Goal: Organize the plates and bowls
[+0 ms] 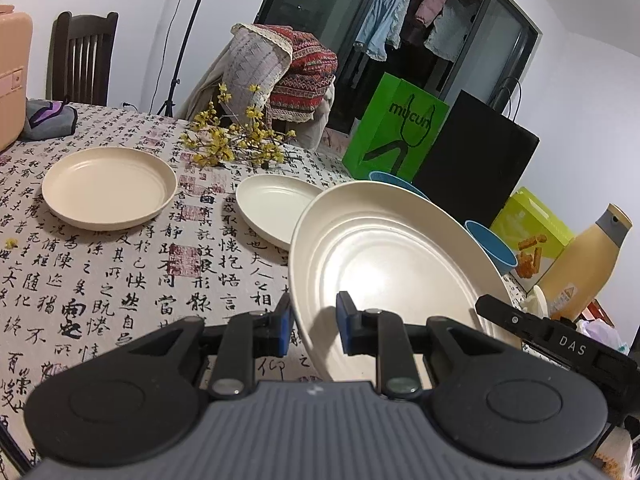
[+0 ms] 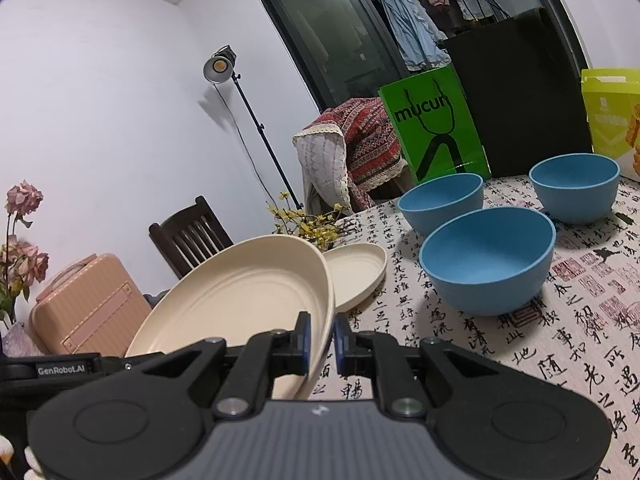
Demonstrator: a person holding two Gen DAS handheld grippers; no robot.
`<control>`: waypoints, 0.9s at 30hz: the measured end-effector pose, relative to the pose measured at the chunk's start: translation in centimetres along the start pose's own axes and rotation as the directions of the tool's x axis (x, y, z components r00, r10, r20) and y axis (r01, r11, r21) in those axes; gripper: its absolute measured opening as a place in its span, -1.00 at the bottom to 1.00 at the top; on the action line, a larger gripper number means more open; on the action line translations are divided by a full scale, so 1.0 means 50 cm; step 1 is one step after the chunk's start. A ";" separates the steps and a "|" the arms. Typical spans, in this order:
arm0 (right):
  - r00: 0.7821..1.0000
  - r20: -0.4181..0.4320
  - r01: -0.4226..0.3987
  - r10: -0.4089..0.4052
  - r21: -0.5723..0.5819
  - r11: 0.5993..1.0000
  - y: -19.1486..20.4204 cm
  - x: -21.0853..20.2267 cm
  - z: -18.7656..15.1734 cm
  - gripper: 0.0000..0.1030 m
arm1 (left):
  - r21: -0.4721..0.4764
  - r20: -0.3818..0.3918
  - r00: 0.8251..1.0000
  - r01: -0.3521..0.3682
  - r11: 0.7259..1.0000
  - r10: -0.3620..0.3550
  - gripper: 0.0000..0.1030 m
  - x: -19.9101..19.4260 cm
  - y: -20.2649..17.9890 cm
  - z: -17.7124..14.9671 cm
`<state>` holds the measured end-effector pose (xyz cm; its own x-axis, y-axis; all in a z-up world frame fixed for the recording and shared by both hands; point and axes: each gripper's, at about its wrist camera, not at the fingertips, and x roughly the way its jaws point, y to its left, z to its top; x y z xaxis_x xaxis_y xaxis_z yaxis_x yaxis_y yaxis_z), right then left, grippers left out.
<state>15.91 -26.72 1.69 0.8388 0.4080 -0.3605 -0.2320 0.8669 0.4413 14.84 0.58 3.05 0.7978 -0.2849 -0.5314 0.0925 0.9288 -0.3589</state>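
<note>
Both claws on one cream plate (image 1: 384, 256), tilted up off the worktop (image 1: 120, 280). Left claw (image 1: 314, 326) narrow, pinching the near rim; right claw (image 2: 320, 338) nearly closed, clamped on the opp. edge. Second plate (image 2: 356, 276) lies just behind, a third plate (image 1: 108, 188) further left. Best bet: level it out, lower it square onto the next plate w/ no scraping, then let go.

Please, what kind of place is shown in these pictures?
Most likely a dining area in a home: a table with a calligraphy tablecloth, a wooden dining chair, and clothes hanging behind a glass door.
</note>
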 end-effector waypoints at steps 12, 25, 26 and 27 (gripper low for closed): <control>1.000 -0.017 0.011 -0.011 0.016 1.000 -0.020 -0.007 -0.018 -0.77 | 0.003 -0.029 1.000 0.003 1.000 -0.003 -0.56 0.012 -0.005 -0.023; 0.999 -0.042 0.016 -0.015 0.031 0.999 -0.035 -0.009 -0.037 -0.77 | -0.002 -0.056 0.998 0.002 1.000 -0.003 -0.56 0.016 -0.002 -0.049; 0.999 -0.045 0.017 -0.015 0.031 0.999 -0.036 -0.009 -0.039 -0.77 | -0.003 -0.058 0.998 0.002 1.000 -0.002 -0.56 0.017 -0.002 -0.052; 0.999 -0.046 0.017 -0.016 0.031 0.999 -0.036 -0.009 -0.040 -0.77 | -0.004 -0.060 0.998 0.002 1.000 -0.002 -0.56 0.017 -0.002 -0.054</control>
<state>14.98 -27.90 -0.61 0.8186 0.4070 -0.4052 -0.2018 0.8644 0.4605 13.88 -0.37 0.56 0.7606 -0.3004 -0.5756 0.0913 0.9272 -0.3633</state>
